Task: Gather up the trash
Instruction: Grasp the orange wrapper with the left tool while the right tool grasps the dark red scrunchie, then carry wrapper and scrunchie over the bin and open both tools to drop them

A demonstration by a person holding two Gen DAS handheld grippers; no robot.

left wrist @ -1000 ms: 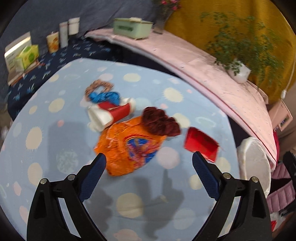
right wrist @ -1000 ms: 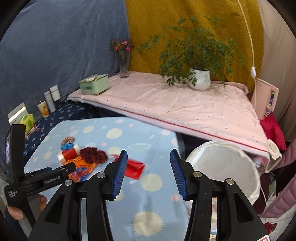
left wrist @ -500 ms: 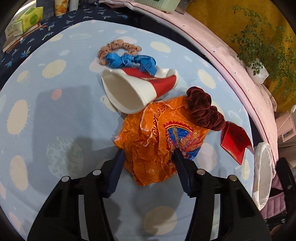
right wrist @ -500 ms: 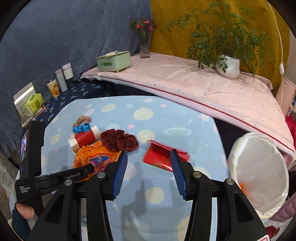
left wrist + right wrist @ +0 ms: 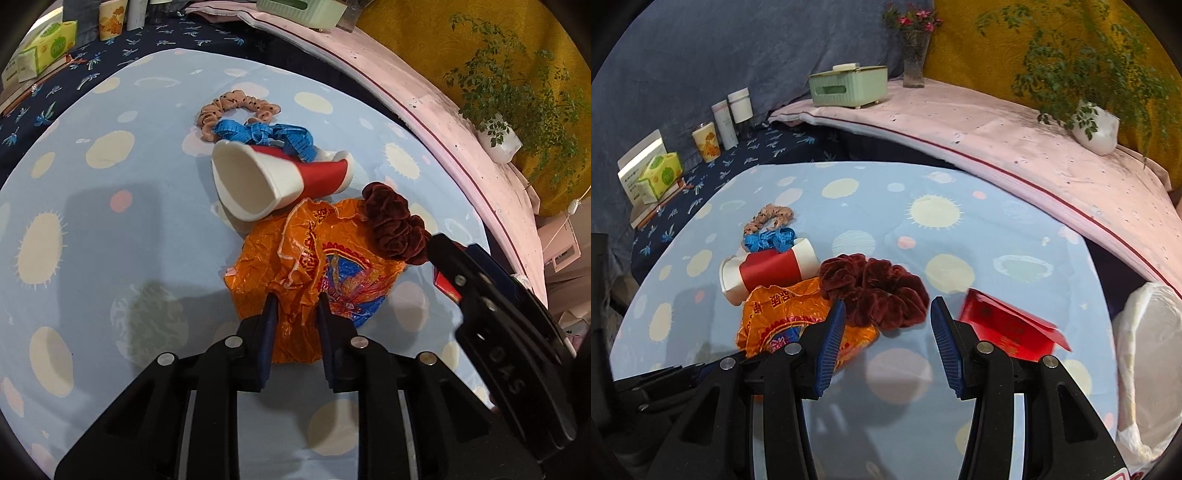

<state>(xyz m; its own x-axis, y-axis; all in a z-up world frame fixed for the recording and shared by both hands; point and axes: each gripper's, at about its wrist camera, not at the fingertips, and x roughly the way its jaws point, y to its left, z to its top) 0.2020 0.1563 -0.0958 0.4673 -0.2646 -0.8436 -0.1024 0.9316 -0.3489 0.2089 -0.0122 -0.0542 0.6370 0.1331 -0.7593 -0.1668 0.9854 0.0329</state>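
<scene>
**Left tool pinches the orange wrapper**

The left tool (image 5: 294, 317) is nearly closed, its jaws nipping a ridge of the wrapper (image 5: 314, 273) at its near edge. The wrapper lies crumpled on the worktop (image 5: 92, 229), touching the cup (image 5: 273, 177) and partly under the dark red scrunchie (image 5: 391, 225). It looks like thin, light, crinkly film, probably slippery; a pinch on a bunched fold, as here, should hold better than one on a flat edge. Lifting may drag the scrunchie along.

The right tool (image 5: 888, 332) hangs wide open and empty just before the scrunchie, with the red packet (image 5: 1008, 325) to its right.

The cup lies on its side, mouth open, seemingly empty. The white bag (image 5: 1148, 354) stands beyond the worktop's right edge; its contents are hidden.
</scene>
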